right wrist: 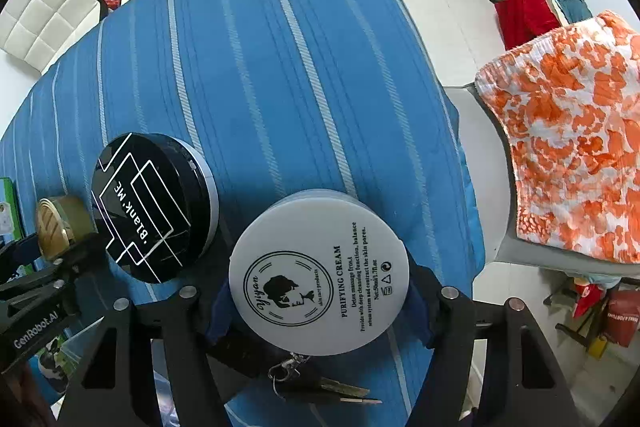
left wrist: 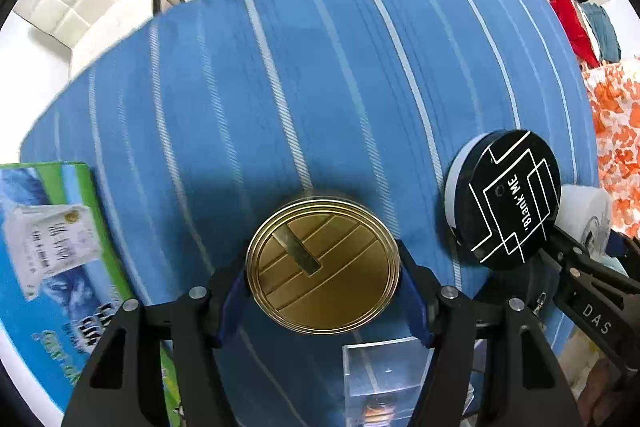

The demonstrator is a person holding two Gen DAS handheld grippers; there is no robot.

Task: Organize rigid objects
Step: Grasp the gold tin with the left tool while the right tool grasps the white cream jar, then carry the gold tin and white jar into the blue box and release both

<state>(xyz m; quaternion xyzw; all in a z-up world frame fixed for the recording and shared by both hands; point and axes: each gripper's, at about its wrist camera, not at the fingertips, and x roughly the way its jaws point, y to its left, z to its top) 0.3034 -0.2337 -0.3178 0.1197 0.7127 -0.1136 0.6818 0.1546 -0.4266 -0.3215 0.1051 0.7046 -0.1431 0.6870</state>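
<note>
Above the blue striped table [left wrist: 320, 67], the left gripper [left wrist: 324, 279] clamps a gold tin [left wrist: 323, 265] and the right gripper [right wrist: 320, 295] a white cream jar [right wrist: 319, 273] near the table's right edge, so either smooth round lid may slip from its pads.

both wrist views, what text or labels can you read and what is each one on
"Blank.ME": lid of the black round case.
"Yiyan", "skin care products", "PURIFYING CREAM", "Net:50ml/1.7fl.oz": white jar in the right gripper; the smaller lines beside them are too fine to read surely.
"GenRobot.AI": left gripper's body.
"DAS": right gripper's body.
Green and blue box: print blurred, unreadable.
Gold tin: no text.
</note>
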